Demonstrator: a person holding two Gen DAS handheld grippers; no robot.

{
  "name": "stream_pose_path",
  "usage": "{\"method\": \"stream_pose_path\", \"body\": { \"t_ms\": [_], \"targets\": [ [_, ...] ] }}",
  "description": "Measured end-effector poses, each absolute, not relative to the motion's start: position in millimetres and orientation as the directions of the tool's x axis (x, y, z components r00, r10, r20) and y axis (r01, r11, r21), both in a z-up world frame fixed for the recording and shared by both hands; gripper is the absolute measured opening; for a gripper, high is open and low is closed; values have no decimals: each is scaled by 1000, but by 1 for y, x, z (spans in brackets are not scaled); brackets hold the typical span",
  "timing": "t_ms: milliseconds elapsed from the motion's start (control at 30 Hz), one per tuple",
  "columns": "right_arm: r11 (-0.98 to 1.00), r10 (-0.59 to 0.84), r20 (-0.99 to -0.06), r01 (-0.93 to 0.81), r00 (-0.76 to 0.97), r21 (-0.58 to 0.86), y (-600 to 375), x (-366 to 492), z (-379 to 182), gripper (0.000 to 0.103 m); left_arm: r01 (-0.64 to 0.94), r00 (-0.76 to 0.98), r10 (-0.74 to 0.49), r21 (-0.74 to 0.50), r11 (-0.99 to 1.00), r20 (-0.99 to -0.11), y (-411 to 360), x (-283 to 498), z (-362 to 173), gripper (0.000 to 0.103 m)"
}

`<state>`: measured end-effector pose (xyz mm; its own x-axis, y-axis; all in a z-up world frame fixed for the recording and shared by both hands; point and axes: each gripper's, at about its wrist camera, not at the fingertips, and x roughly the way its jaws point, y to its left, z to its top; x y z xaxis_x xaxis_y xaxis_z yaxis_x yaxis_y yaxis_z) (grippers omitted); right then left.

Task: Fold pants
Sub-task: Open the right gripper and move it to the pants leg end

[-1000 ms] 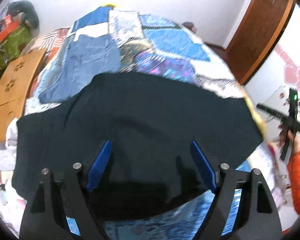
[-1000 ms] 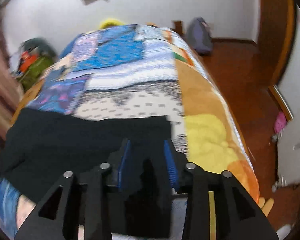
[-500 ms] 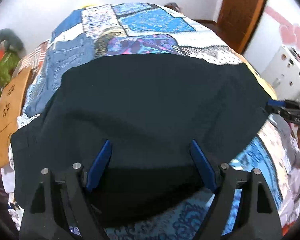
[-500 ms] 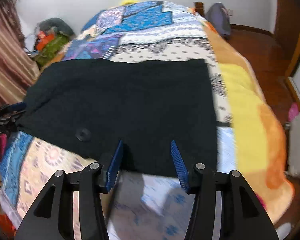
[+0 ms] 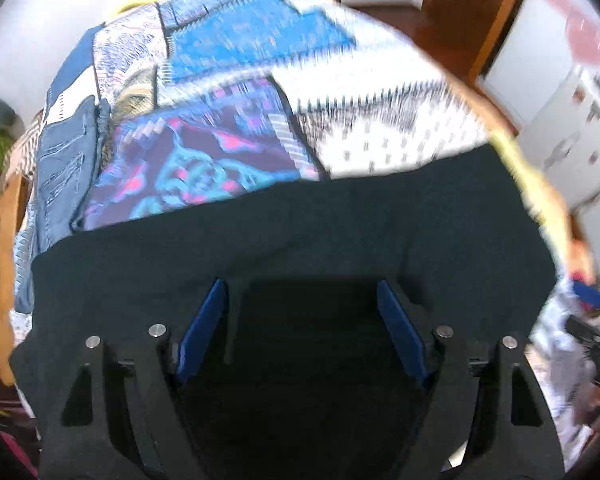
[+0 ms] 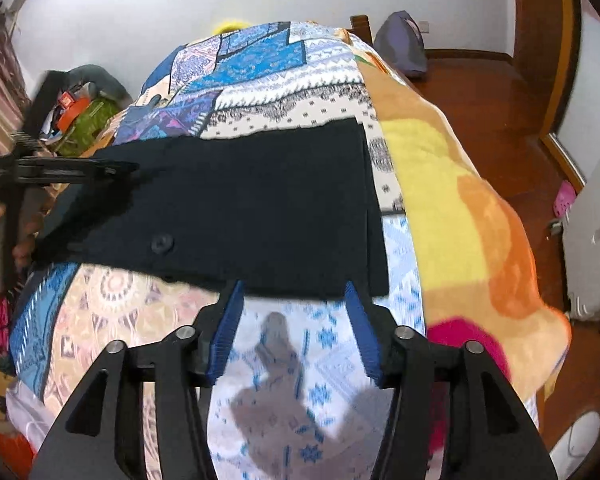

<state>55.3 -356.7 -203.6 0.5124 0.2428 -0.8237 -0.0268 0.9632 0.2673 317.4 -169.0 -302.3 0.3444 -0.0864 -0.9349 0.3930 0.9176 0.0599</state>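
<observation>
Since a second ago the right hand-held gripper has released and backed off the flat dark navy fabric pants on the patchwork-quilted bed, while the left hand-held gripper, jaws spread empty, hovers over them, so this fold looks laid.

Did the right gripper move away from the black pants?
Yes. The right gripper has backed off toward the near edge of the bed: its blue tips now sit at the hem of the pants, over patterned blanket.
</observation>
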Motion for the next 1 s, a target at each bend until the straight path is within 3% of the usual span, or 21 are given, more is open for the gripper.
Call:
{"method": "stream_pose_path", "body": {
  "t_ms": [433,700,1000],
  "targets": [
    [935,280,-819,49,501,350,-368,29,-214,55,491,407,-145,82,867,-902,-179,231,-289,84],
    [902,332,-785,68,523,427,-361,34,-221,55,495,348,-216,-17,869,-912,-185,234,-285,83],
    [853,321,-753,169,575,493,-371,52,-234,55,509,396,-247,-13,861,-884,-200,252,-268,83]
  ]
}}
